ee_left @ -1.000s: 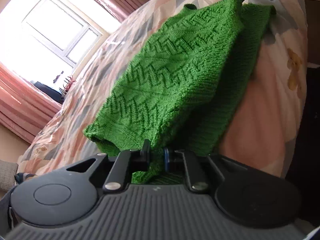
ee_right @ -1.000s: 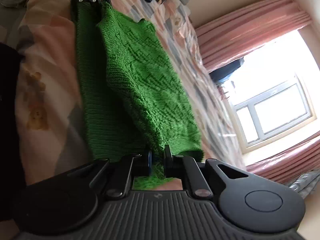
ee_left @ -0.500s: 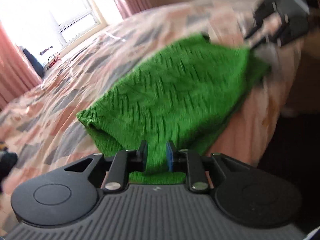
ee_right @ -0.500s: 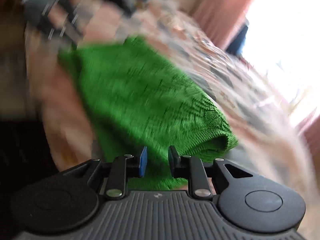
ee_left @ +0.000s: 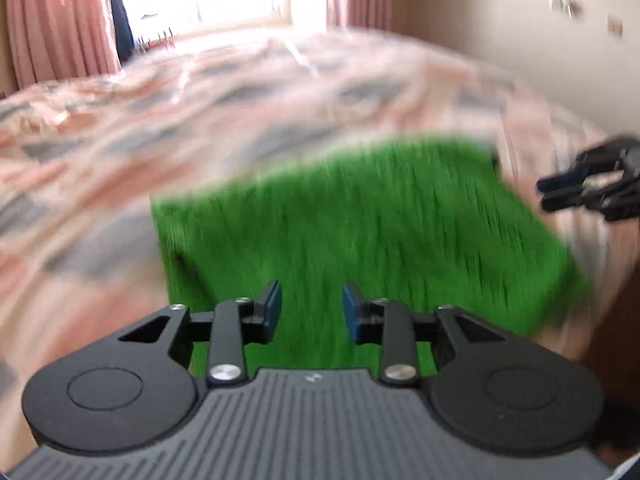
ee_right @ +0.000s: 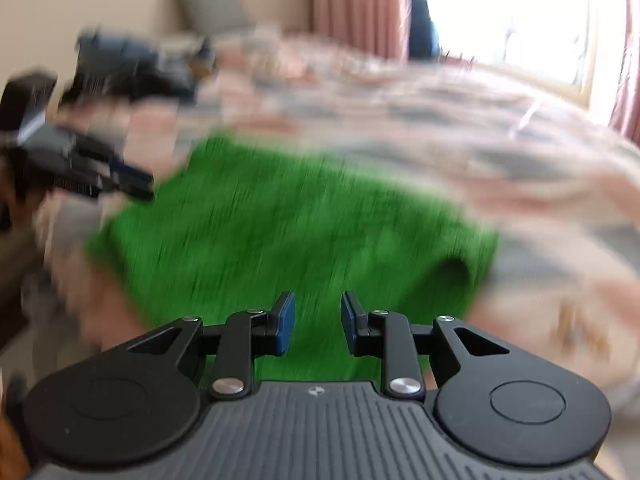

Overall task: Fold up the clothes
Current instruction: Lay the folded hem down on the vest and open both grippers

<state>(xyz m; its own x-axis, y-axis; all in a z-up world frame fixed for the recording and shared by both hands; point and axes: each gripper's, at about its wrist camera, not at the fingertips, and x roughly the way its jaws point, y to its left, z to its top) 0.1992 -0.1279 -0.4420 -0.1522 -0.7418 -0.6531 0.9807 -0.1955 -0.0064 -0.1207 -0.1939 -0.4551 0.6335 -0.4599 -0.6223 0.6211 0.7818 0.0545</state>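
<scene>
A green knitted sweater (ee_left: 360, 232) lies folded flat on the bed, blurred by motion; it also shows in the right wrist view (ee_right: 288, 232). My left gripper (ee_left: 312, 312) is open and empty, just above the sweater's near edge. My right gripper (ee_right: 318, 322) is open and empty too, over the sweater's near edge. The right gripper also shows at the right edge of the left wrist view (ee_left: 560, 192). The left gripper shows at the left of the right wrist view (ee_right: 132, 182).
The bed has a pink and grey patterned cover (ee_left: 200, 120). Pink curtains (ee_left: 60, 20) and a bright window stand behind. Dark items (ee_right: 132, 68) lie at the bed's far left, and a grey cushion (ee_right: 212, 4) leans on the wall.
Both grippers let go of the sweater's edge, opened and pulled back. Both views swung level, and the sweater now lies flat on the bed.
</scene>
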